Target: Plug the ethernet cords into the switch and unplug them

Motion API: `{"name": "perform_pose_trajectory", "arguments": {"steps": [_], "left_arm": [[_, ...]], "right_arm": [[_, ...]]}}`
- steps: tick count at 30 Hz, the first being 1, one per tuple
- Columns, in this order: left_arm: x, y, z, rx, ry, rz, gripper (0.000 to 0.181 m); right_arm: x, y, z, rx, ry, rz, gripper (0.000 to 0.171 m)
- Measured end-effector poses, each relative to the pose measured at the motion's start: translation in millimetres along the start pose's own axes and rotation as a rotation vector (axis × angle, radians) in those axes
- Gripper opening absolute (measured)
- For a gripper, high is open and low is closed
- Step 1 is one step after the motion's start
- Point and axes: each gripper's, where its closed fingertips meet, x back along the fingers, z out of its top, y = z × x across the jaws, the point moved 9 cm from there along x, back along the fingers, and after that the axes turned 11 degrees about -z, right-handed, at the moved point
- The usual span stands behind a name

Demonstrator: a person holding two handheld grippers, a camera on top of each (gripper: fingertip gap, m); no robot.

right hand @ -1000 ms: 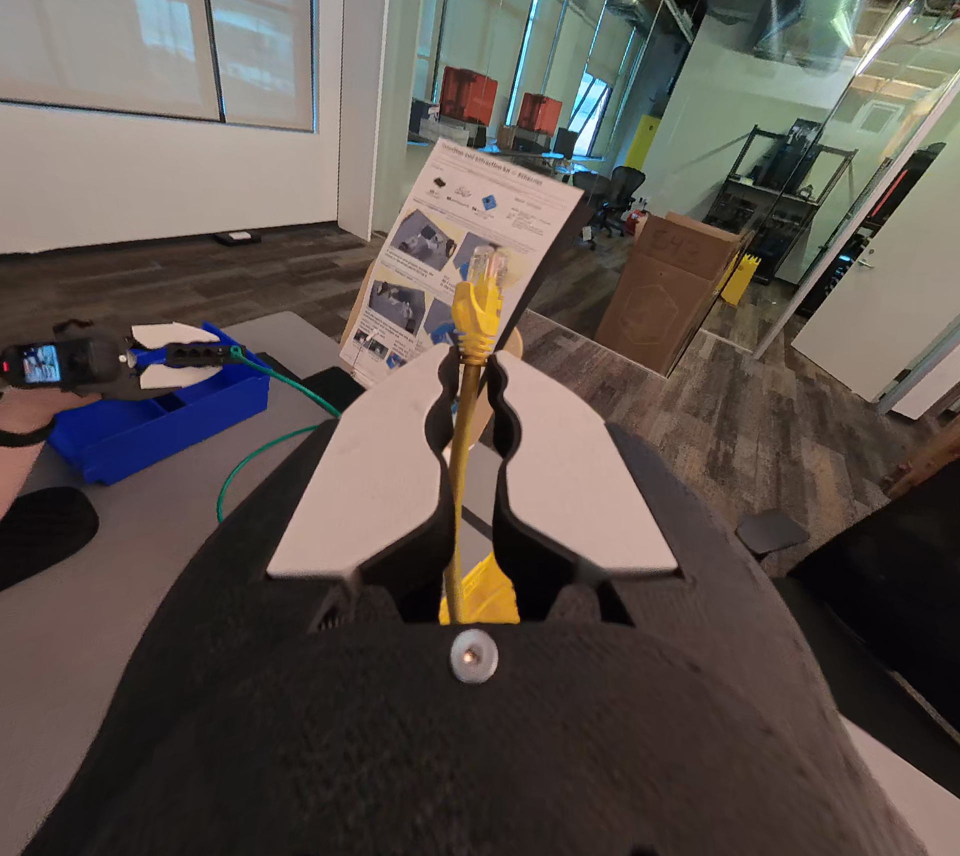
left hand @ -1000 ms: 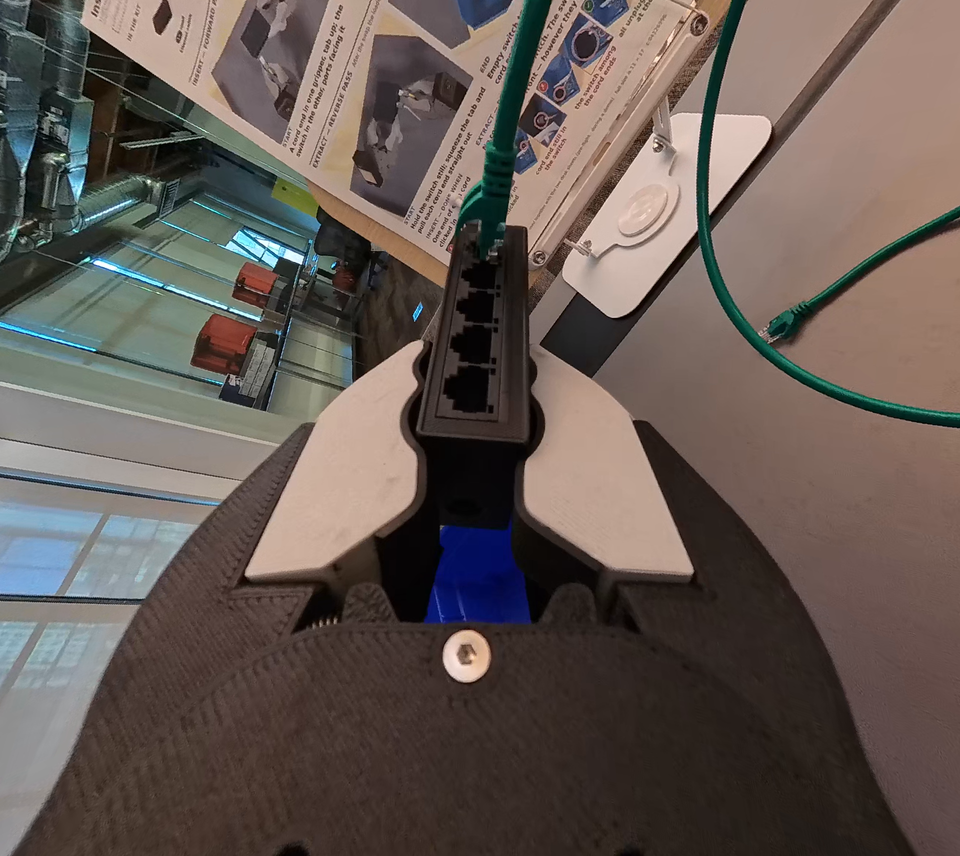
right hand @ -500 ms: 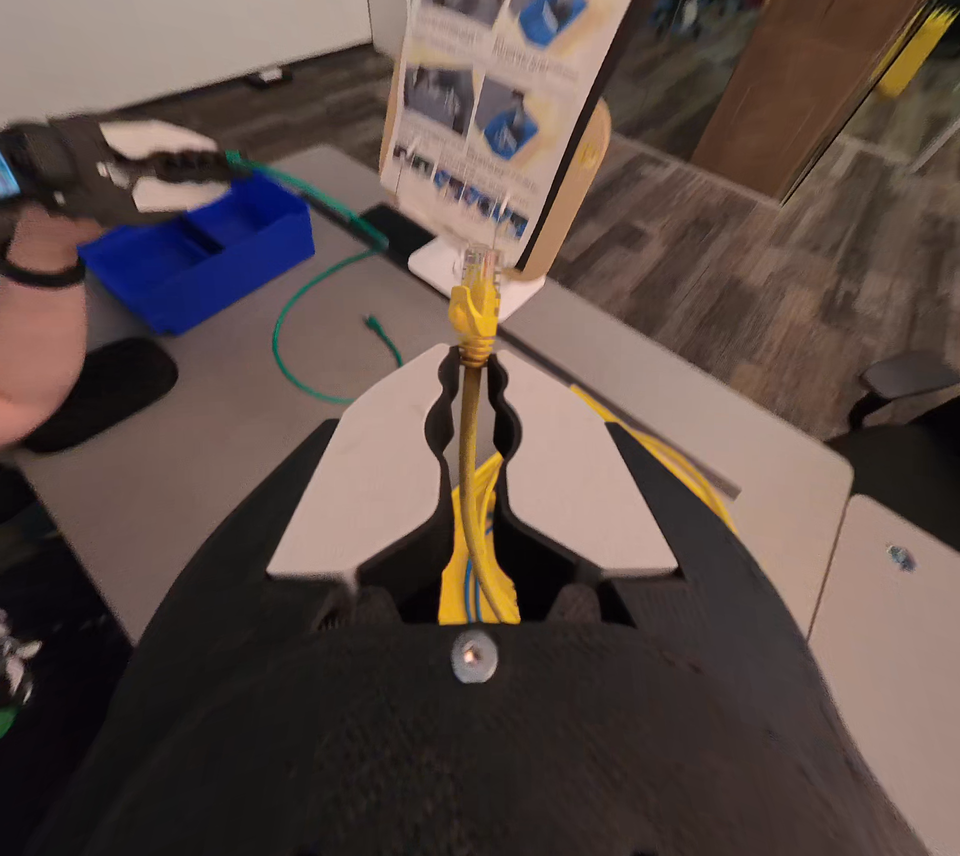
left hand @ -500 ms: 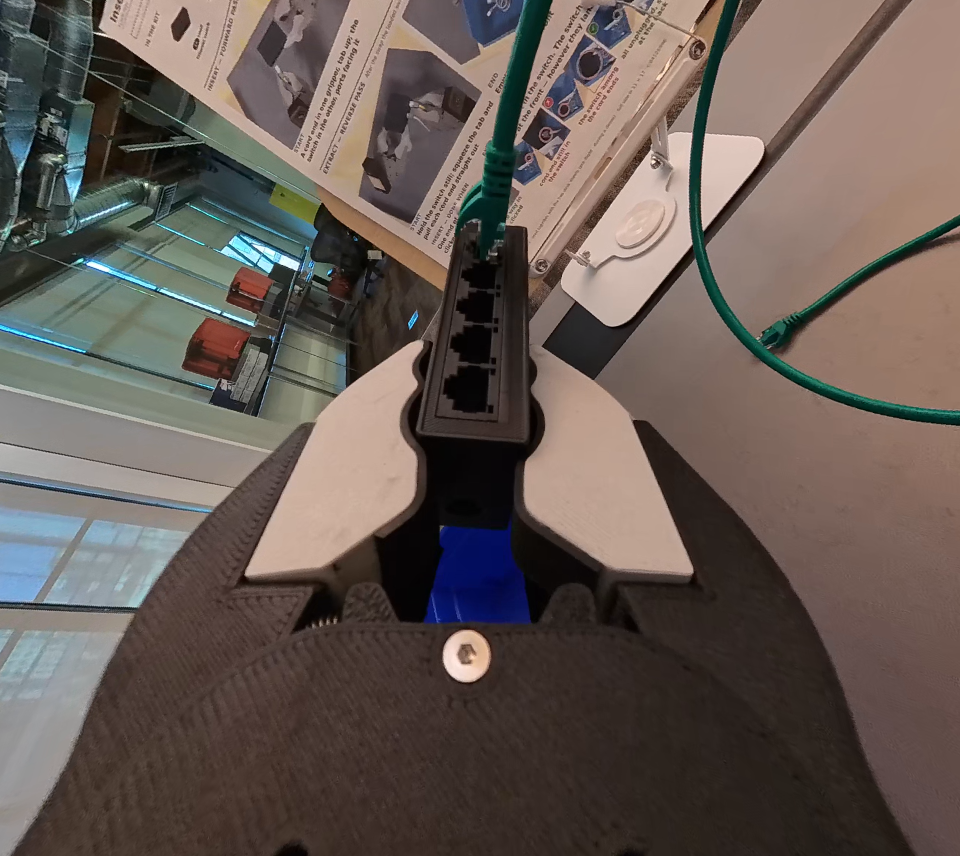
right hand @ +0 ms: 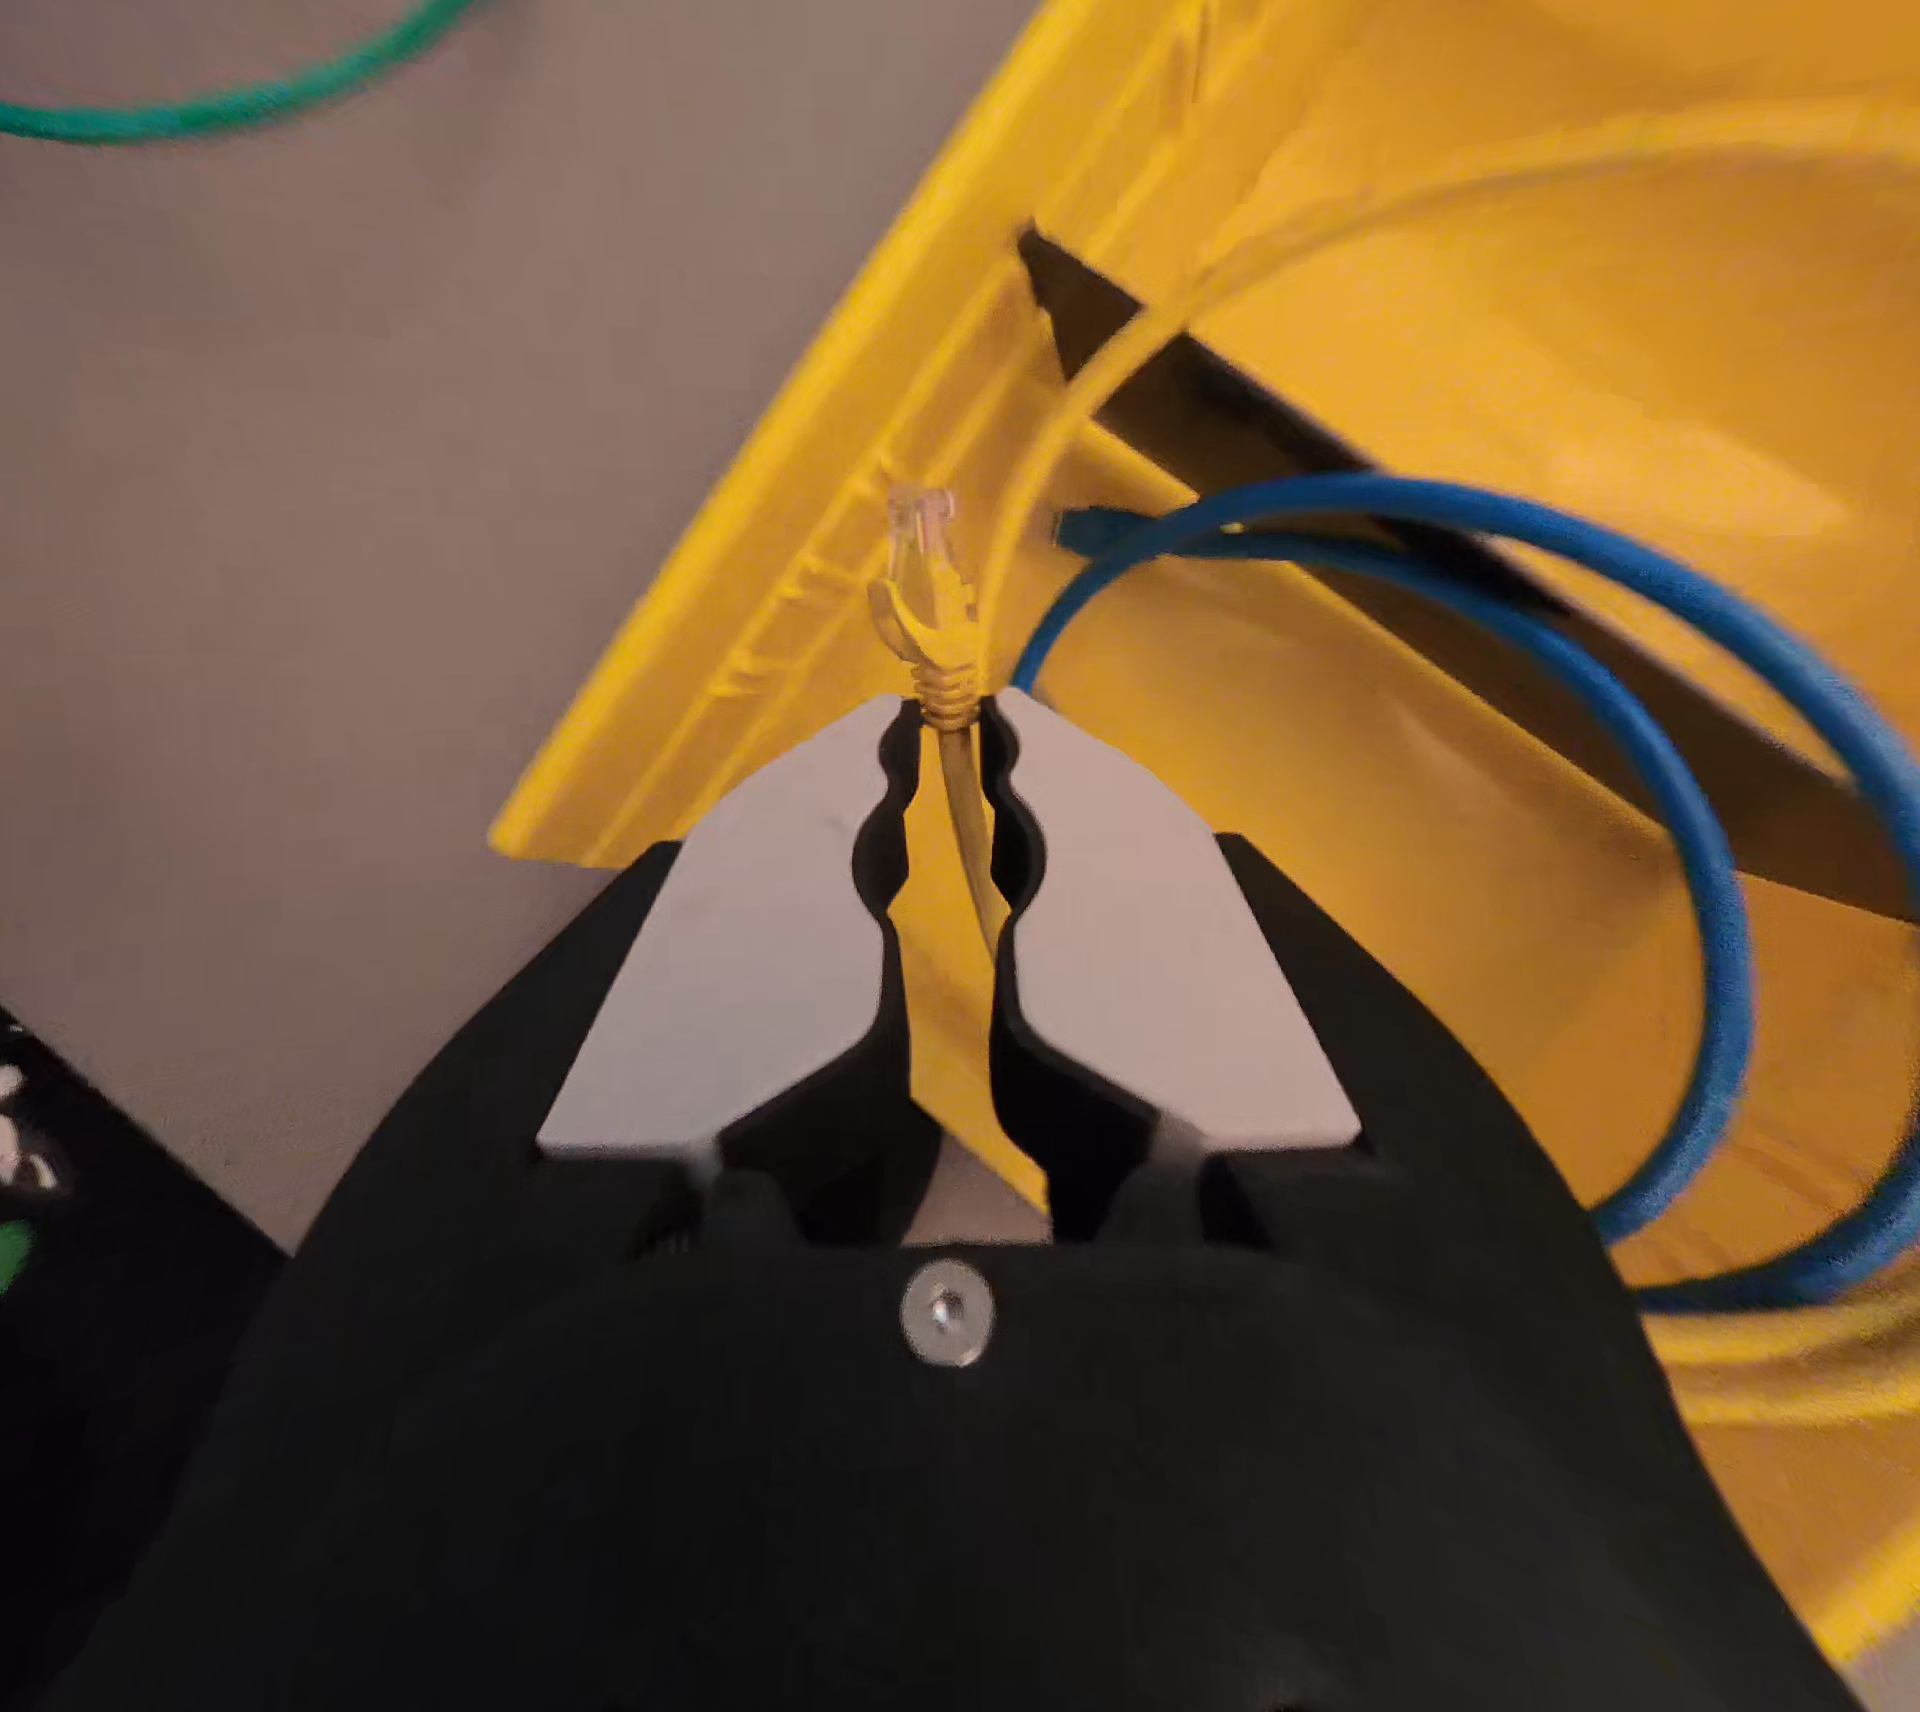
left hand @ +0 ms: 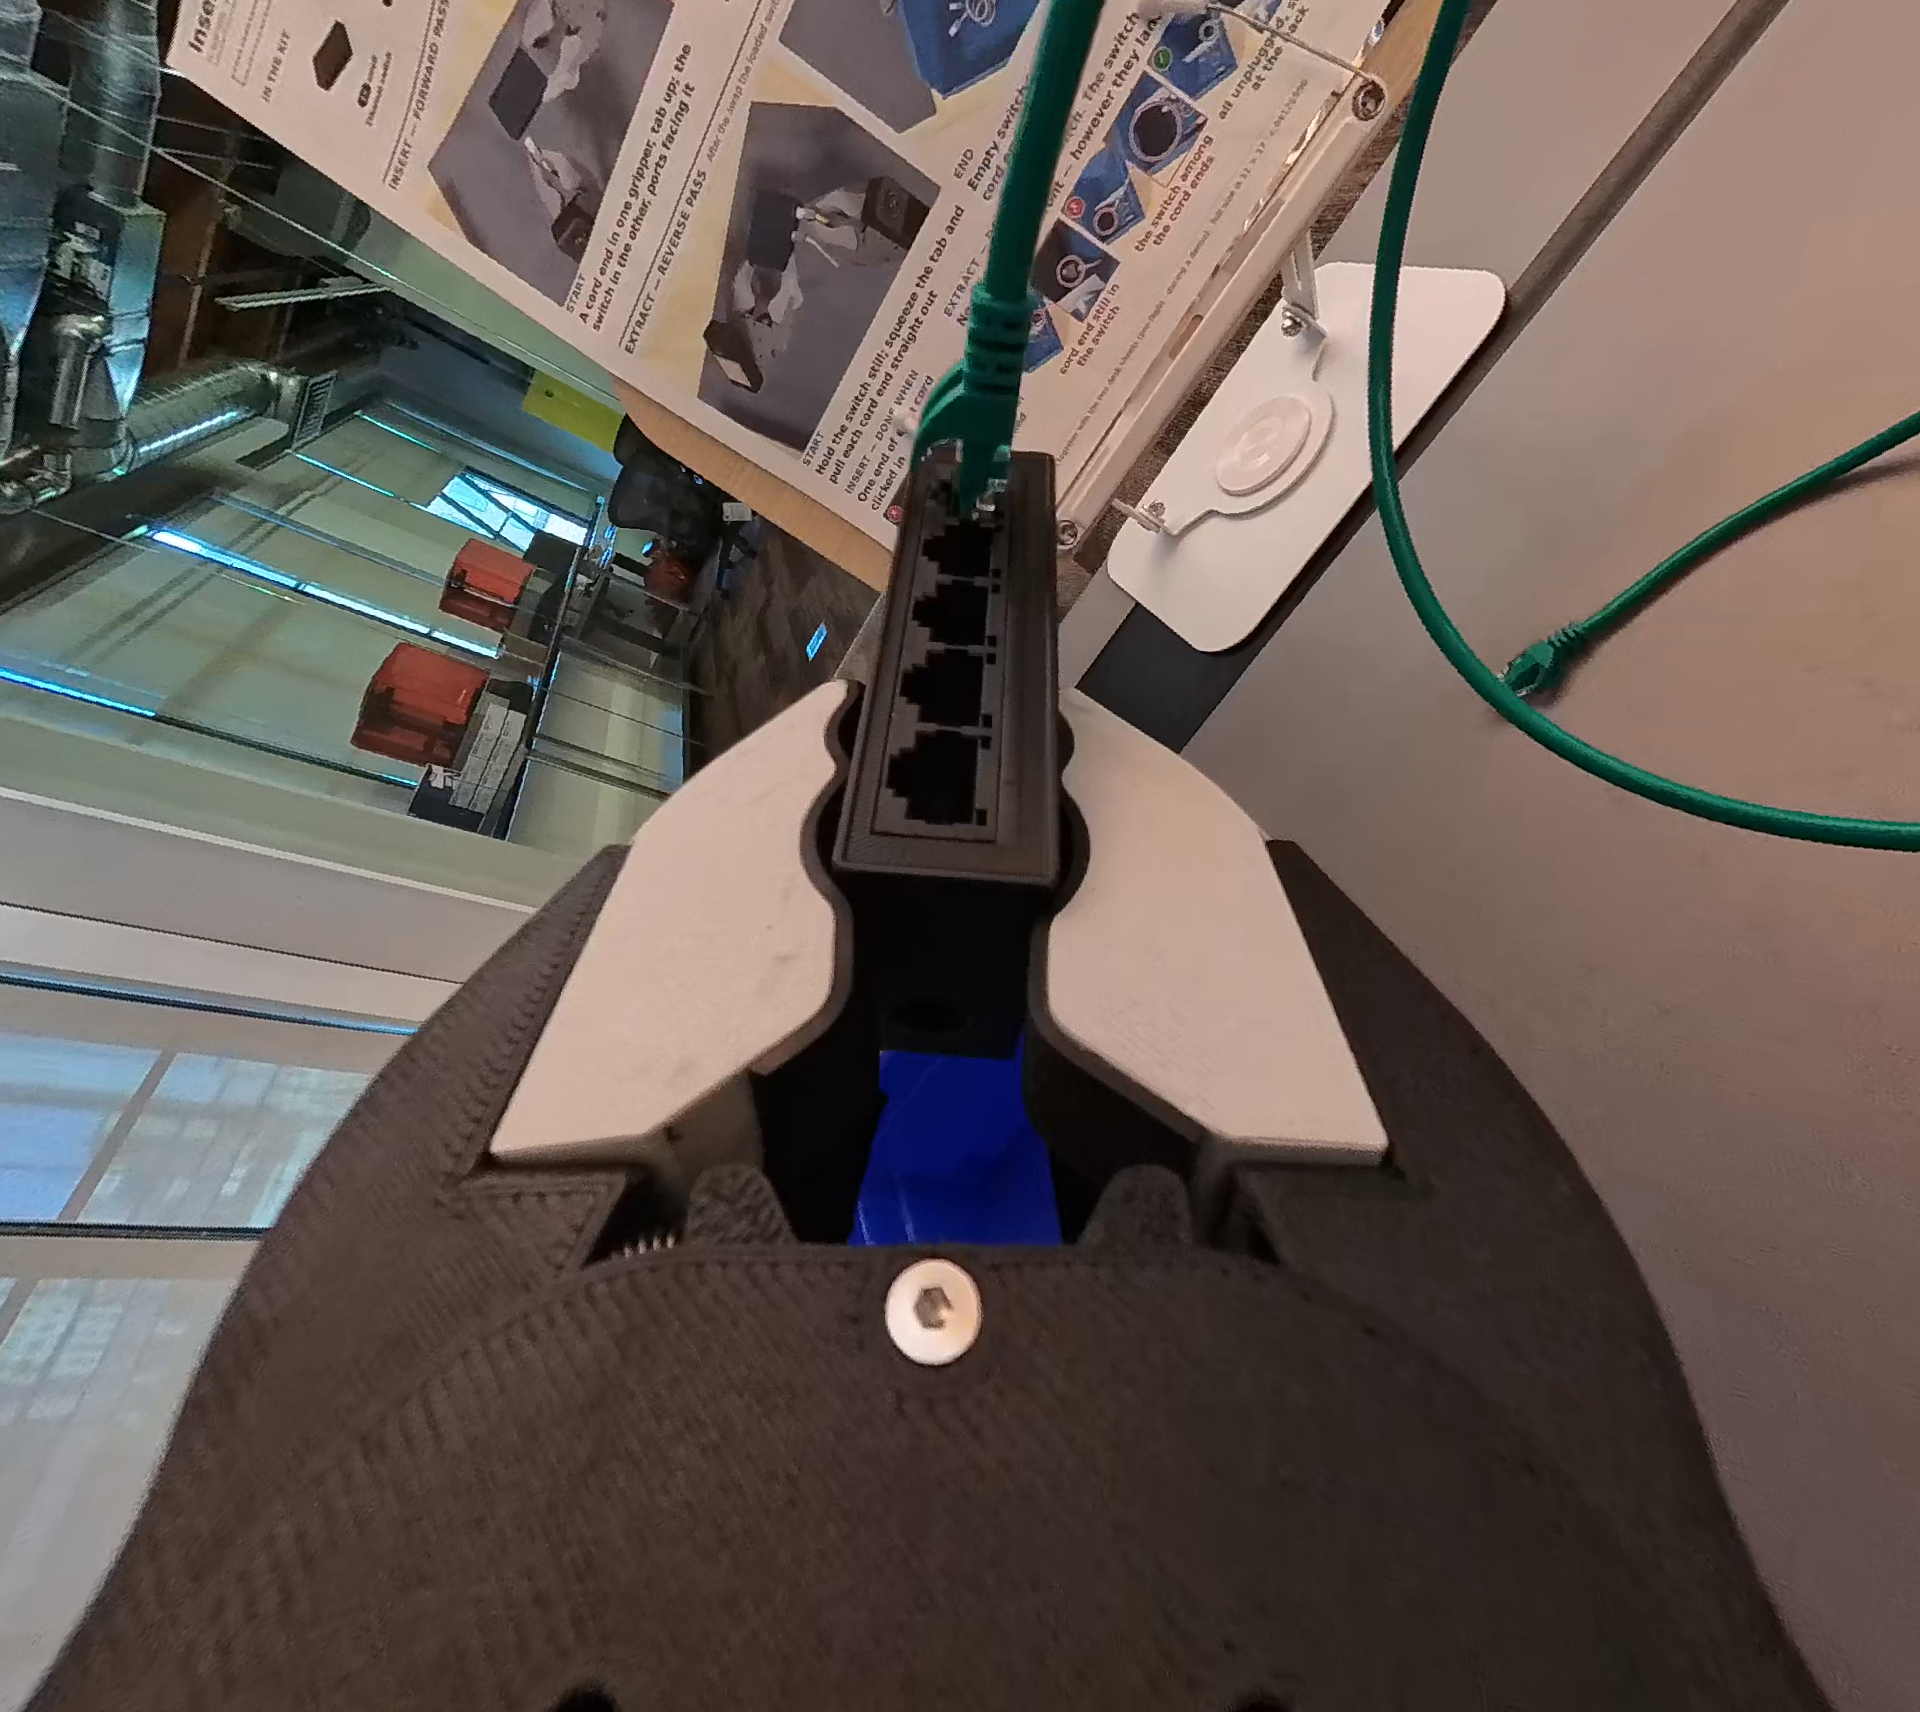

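My left gripper [left hand: 951, 706] is shut on the black switch [left hand: 961, 675], ports facing the camera. A green ethernet cord [left hand: 1049, 104] is plugged into the farthest port; the three nearer ports are empty. The cord's other plug [left hand: 1538, 663] lies loose on the grey table [left hand: 1610, 831]. My right gripper [right hand: 948, 701] is shut on a yellow ethernet cord [right hand: 961, 805] just behind its plug [right hand: 925, 566], which sticks out past the fingertips. It hangs over a yellow bin [right hand: 1455, 104] that holds a coiled blue cord [right hand: 1621, 727].
A printed instruction sheet [left hand: 675, 52] on a white stand [left hand: 1299, 457] rises behind the switch. A blue bin [left hand: 951, 1153] shows below the left gripper. A loop of the green cord [right hand: 312, 83] lies on the table left of the yellow bin. The grippers' ends are close to 50 centimetres from one another.
My right gripper has swung down from facing the room to pointing into the yellow bin, still holding the yellow cord. The left gripper and switch have barely moved.
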Motion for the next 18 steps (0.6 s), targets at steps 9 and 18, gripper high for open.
{"name": "perform_pose_trajectory", "arguments": {"steps": [9,18], "left_arm": [[-3,0,-1,-0.006,-0.018,0.003,0.030],[-7,1,-1,-0.018,-0.046,0.021,0.030]], "right_arm": [[74,2,32,0.302,0.268,0.079,0.034],[19,133,83,0.052,-0.157,-0.181,0.027]]}}
